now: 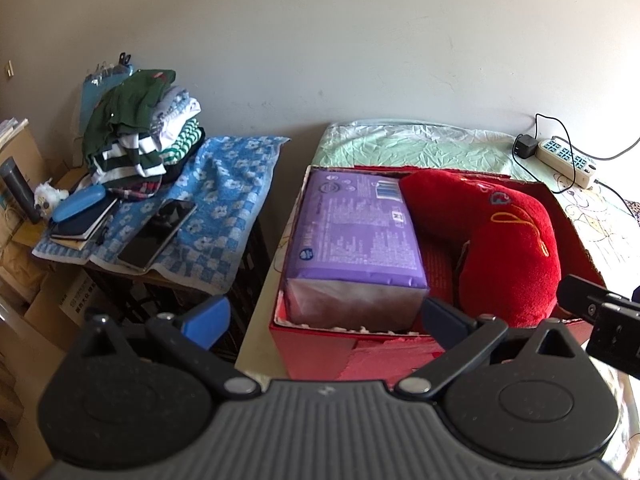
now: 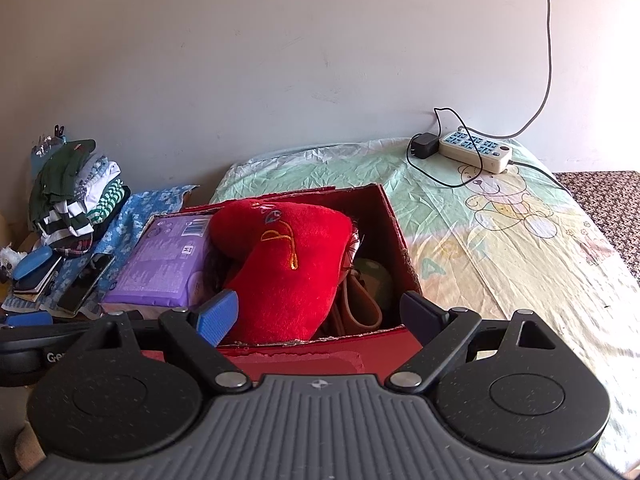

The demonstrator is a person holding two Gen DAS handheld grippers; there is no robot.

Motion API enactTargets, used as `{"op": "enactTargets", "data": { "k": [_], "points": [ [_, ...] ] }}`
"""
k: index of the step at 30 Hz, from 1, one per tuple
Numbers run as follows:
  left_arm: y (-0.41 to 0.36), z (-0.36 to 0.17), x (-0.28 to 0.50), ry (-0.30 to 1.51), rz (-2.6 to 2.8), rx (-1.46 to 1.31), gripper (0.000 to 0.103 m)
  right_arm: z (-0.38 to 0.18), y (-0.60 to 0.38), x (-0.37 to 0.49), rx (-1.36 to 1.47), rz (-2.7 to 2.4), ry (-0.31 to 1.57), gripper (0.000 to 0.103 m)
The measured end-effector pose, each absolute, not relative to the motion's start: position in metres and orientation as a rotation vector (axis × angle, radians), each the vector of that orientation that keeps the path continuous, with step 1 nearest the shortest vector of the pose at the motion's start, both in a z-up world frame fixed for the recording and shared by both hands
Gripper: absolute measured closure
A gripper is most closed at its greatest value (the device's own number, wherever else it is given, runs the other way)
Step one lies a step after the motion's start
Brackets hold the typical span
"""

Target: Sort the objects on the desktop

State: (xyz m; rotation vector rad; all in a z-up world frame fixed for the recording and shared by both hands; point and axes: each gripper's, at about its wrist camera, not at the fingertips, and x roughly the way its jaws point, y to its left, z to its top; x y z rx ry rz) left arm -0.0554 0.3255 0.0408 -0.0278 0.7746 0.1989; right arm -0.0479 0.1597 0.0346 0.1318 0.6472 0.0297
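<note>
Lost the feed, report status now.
Left gripper open, right gripper open, both empty. Red pillow and purple pack in red box. Nothing blocking.

We see a white power strip (image 2: 476, 151) at the far edge of a bear-print sheet (image 2: 500, 216), a black adapter (image 2: 424, 145) plugged in beside it. Off to the left, a floral blue towel (image 1: 224, 200) carries folded clothes (image 1: 140, 140) — stacked against the wall.
</note>
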Motion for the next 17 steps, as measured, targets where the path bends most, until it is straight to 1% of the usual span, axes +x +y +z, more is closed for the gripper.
{"op": "enactTargets", "data": {
  "k": [17],
  "points": [
    [0.329, 0.042, -0.043, 0.746, 0.178, -0.028, 0.001, 0.038, 0.165, -0.037, 0.129, 0.019, 0.626, 0.013]
  ]
}}
